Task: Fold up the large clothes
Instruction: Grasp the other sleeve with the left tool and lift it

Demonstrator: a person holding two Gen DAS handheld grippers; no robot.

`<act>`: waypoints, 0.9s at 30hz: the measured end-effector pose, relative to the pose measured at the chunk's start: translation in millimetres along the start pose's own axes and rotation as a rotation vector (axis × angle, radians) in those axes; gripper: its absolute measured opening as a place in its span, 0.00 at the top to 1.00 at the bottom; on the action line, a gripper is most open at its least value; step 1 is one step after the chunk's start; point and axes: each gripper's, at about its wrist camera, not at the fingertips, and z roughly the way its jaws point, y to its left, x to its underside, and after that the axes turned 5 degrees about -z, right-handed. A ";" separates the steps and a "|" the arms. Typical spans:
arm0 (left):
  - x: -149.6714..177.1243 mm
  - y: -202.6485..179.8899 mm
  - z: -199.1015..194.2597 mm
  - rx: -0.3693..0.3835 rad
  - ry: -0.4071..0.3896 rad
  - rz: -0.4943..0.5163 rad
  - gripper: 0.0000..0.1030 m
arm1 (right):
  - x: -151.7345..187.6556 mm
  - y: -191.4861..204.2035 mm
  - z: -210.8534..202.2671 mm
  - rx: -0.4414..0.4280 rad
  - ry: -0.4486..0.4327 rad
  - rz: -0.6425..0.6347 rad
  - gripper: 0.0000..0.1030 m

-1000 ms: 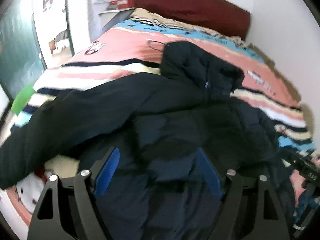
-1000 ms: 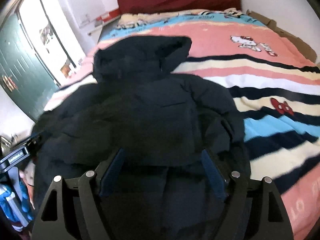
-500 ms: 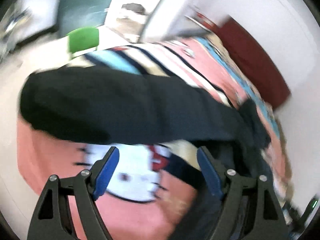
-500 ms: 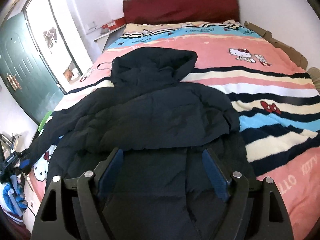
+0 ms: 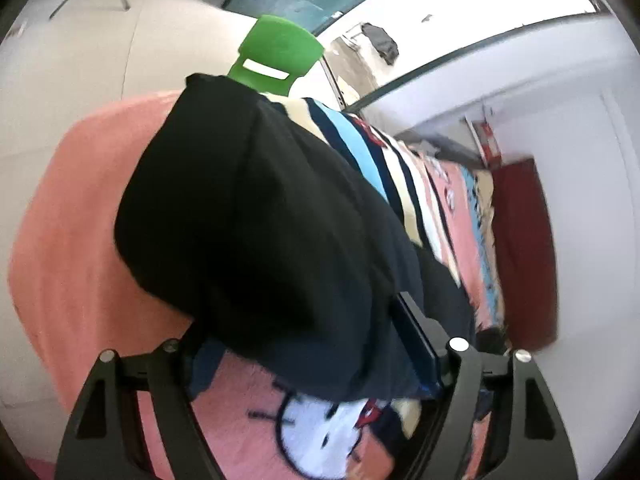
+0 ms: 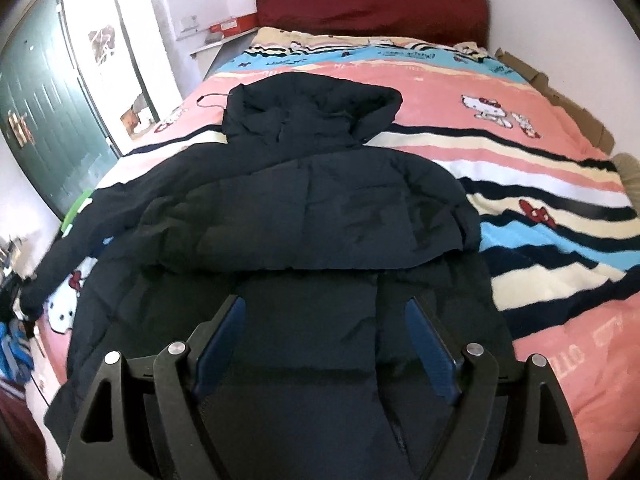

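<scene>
— Starting nearest: what is the left gripper point(image 5: 316, 344) doing?
— Its jaws stand wide and have just been closing a little, with the black sleeve point(image 5: 256, 216) of the puffer jacket between them. Whether the pads press on the fabric, I cannot tell.
— And the right gripper point(image 6: 324, 344)?
— Spread wide above the jacket's lower body, gripping nothing.
— Where does the jacket point(image 6: 304, 216) lie?
— Flat on the striped cartoon-cat blanket point(image 6: 532, 184), one sleeve folded across the chest, the other stretched toward the bed's edge, the hood point(image 6: 312, 112) pointing at the dark red headboard point(image 6: 372, 4).
— Beyond that?
— A green plastic chair point(image 5: 276, 56) stands past the sleeve's cuff, then a green door point(image 6: 44, 120).
</scene>
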 end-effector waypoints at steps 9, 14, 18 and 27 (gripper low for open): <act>-11.3 5.3 5.2 0.082 0.012 -0.038 0.86 | 7.9 1.8 9.7 0.028 0.017 -0.031 0.21; -6.6 -16.4 1.3 0.068 -0.025 0.062 0.91 | 12.0 -2.6 14.3 0.032 0.021 -0.035 0.21; -2.9 -32.6 -6.6 0.095 -0.057 0.114 0.92 | 13.0 -8.9 13.5 0.036 0.011 -0.018 0.21; 21.4 -118.8 -47.0 0.157 -0.114 0.354 0.92 | 17.9 -31.9 12.3 0.032 -0.016 0.039 0.21</act>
